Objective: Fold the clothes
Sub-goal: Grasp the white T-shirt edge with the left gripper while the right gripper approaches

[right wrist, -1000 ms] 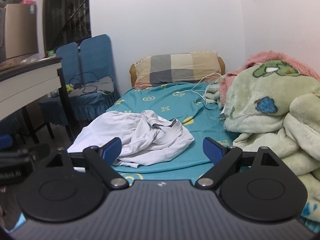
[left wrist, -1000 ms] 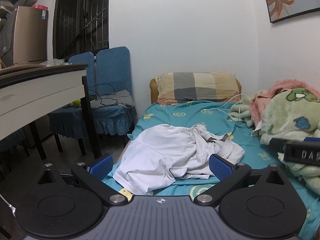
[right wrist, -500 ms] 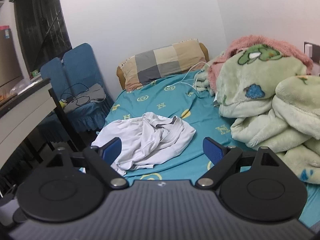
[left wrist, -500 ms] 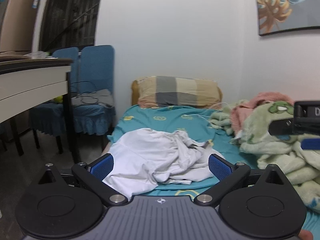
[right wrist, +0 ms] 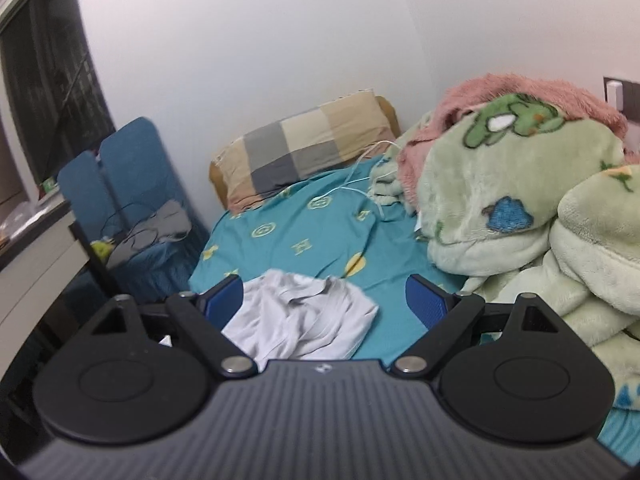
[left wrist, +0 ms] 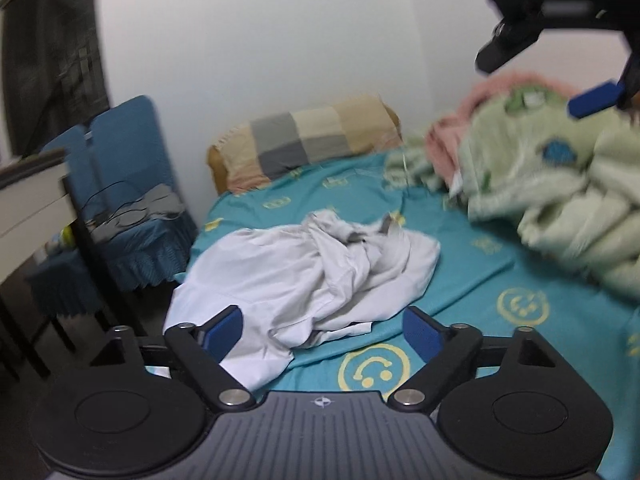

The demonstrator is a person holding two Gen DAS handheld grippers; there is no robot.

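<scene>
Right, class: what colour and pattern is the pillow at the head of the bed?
The pillow is checked in beige, cream and grey blocks; the right wrist view shows it sharpest.

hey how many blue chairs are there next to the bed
2: both blue chairs stand side by side left of the bed, between it and the desk. The nearer one carries cables and a grey item; the farther one is partly hidden behind it.
</scene>
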